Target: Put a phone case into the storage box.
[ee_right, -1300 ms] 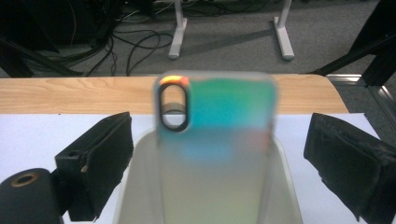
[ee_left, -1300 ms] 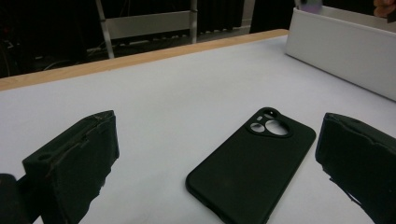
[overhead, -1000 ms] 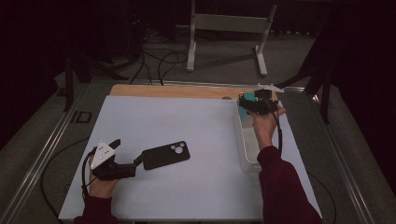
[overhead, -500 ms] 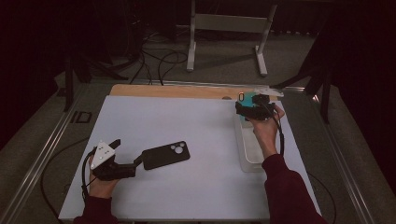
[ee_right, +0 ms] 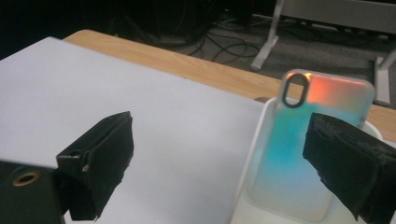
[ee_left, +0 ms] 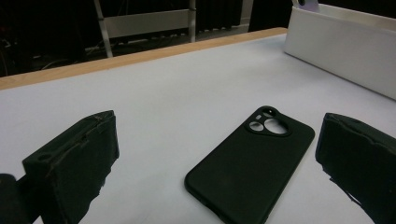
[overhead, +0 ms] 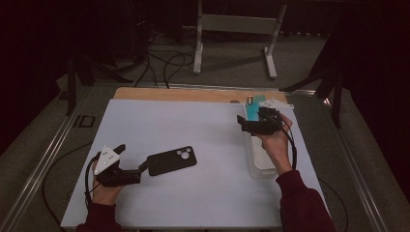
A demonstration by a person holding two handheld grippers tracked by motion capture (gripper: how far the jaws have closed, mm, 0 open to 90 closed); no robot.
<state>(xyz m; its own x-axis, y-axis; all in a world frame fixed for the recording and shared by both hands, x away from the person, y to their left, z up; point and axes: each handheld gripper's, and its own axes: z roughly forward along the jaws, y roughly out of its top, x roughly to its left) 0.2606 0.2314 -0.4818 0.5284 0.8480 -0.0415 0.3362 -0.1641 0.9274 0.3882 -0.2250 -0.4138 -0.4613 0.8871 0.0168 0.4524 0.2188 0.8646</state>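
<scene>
In the high view, the left gripper (overhead: 143, 167) lies low on the white mat (overhead: 193, 125), held by the person's left hand (overhead: 104, 188). Its jaws point right, toward a black case (overhead: 171, 161) that lies flat on the mat just beyond their tips. The right gripper (overhead: 241, 123) is held above the far end of a white tray (overhead: 258, 166) at the mat's right edge. A teal case (overhead: 253, 107) leans at the tray's far end, next to that gripper.

In the left gripper view, the jaws stand wide apart and grip nothing. The black case (ee_left: 252, 161) lies between them on the mat, camera holes facing up. The tray's wall (ee_left: 341, 46) shows at upper right.

In the right gripper view, the jaws are likewise spread and empty. The iridescent teal case (ee_right: 303, 140) stands tilted in the tray (ee_right: 247, 186), partly behind the right jaw.
</scene>
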